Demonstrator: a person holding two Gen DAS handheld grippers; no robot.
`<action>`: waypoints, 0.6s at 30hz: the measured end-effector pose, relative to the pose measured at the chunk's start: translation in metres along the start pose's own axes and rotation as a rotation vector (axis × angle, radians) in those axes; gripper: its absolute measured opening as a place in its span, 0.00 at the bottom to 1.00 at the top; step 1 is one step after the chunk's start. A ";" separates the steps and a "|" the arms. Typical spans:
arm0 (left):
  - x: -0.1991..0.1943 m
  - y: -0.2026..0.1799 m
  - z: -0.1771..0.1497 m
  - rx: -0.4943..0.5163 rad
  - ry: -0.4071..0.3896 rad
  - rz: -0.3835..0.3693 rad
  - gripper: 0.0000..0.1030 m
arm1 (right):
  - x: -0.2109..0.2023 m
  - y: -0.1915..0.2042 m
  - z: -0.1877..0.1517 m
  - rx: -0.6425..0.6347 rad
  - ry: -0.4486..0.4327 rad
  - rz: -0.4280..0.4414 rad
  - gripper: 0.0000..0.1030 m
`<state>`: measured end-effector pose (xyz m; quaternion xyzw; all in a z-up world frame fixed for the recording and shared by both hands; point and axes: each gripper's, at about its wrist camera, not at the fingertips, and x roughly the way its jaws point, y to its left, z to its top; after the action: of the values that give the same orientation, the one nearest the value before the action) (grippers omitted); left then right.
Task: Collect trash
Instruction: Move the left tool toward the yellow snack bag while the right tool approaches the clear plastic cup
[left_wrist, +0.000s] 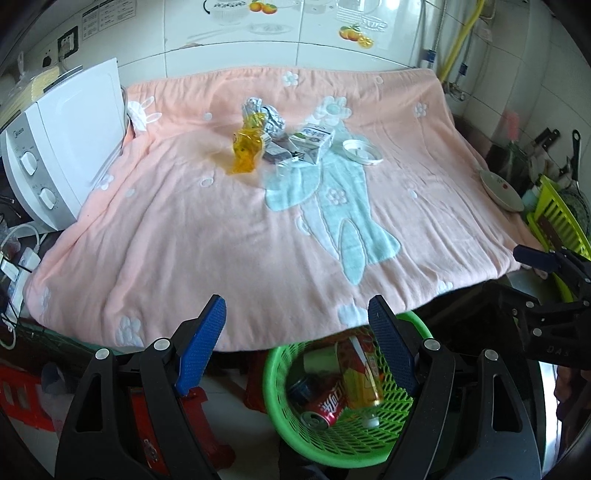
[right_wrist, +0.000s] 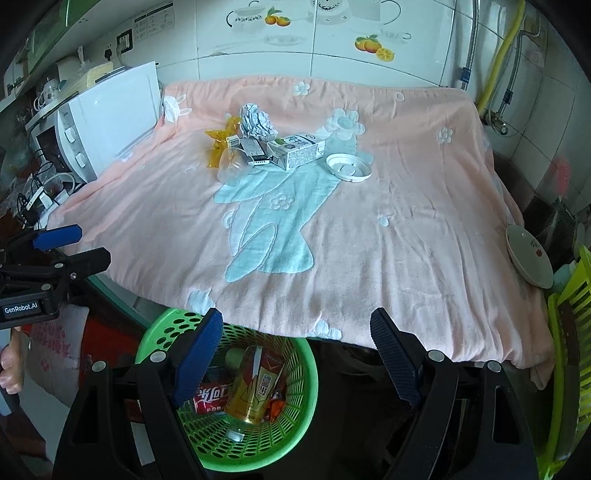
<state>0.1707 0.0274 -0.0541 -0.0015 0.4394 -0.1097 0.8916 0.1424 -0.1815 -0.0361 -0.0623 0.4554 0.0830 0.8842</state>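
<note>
Trash lies at the far middle of the pink blanket (left_wrist: 184, 236): a crumpled foil ball (left_wrist: 271, 120), a yellow wrapper (left_wrist: 247, 146), a milk carton (left_wrist: 314, 142), a white lid (left_wrist: 362, 151), a dark packet (left_wrist: 275, 149) and a clear cup (right_wrist: 231, 168). The same pile shows in the right wrist view: foil ball (right_wrist: 256, 122), carton (right_wrist: 295, 151), lid (right_wrist: 349, 167). A green basket (left_wrist: 280, 424) below the near edge holds a red can (left_wrist: 325, 408) and a yellow bottle (left_wrist: 364, 373). My left gripper (left_wrist: 297, 341) and right gripper (right_wrist: 295, 350) are open and empty above the basket (right_wrist: 306, 391).
A white microwave (left_wrist: 62, 155) stands at the left of the blanket. A white dish (left_wrist: 502, 190) rests at the right edge beside a lime-green rack (left_wrist: 561, 218). A tiled wall runs behind. Red stools (left_wrist: 192, 417) stand on the floor under the counter.
</note>
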 end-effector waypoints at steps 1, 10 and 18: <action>0.002 0.003 0.003 -0.004 -0.001 0.004 0.76 | 0.003 0.001 0.004 -0.002 0.001 0.004 0.77; 0.017 0.046 0.033 -0.064 -0.009 0.046 0.76 | 0.051 0.027 0.058 -0.029 0.022 0.066 0.77; 0.037 0.084 0.048 -0.120 0.009 0.081 0.76 | 0.103 0.055 0.114 -0.056 0.060 0.107 0.77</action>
<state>0.2463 0.0977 -0.0623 -0.0367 0.4488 -0.0469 0.8916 0.2808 -0.0975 -0.0564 -0.0650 0.4818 0.1411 0.8624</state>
